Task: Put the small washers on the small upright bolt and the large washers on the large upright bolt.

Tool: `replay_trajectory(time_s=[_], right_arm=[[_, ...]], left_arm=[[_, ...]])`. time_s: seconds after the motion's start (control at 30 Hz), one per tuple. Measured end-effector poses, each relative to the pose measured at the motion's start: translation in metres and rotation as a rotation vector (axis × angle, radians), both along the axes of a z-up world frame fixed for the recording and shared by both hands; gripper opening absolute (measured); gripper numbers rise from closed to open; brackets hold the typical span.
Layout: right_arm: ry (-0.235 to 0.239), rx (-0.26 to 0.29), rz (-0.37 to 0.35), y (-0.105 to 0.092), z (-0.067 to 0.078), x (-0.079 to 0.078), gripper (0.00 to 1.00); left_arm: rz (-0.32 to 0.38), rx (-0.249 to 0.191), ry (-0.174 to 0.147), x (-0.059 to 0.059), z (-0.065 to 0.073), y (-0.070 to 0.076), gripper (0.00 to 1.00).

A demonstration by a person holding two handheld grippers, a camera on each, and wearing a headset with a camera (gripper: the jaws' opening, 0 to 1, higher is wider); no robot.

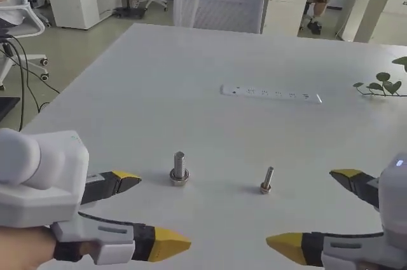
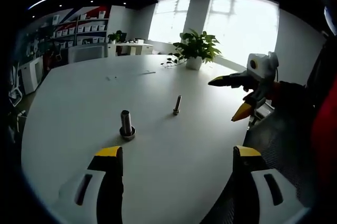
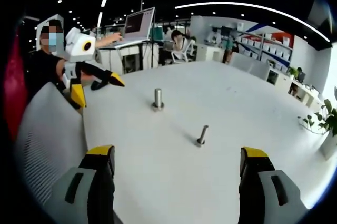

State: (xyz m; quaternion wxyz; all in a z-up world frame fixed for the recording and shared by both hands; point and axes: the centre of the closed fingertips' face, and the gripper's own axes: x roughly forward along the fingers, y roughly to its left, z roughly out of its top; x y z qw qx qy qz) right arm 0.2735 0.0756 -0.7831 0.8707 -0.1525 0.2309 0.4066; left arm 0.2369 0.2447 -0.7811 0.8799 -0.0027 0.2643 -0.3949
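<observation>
Bolts both upright, axes vertical: large bolt [image 1: 179,167] ahead of the left gripper [image 1: 165,210], small bolt [image 1: 268,180] ahead of the right gripper [image 1: 299,206]. Both grippers spread wide, empty. What look like washers [image 1: 179,180] already ring each base.

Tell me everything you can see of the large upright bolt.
The large upright bolt is a thick, grey, metal-looking cylinder. It stands straight on the white table, with a shaft that looks threaded and a flat top. At its foot sits a wider ring-shaped base; whether that is part of the bolt itself, I cannot tell. It stands apart from the thinner small upright bolt, to that bolt's left in the head view. Only the table touches it.
</observation>
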Motion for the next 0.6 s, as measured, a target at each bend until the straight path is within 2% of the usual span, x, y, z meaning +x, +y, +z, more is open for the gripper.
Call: replay_trajectory(time_s=[0.6], right_arm=[[0.014, -0.007, 0.013, 0.0017, -0.0011, 0.0001, 1.00]], left_arm=[[0.005, 0.015, 0.008, 0.0041, -0.0023, 0.0022, 0.87]])
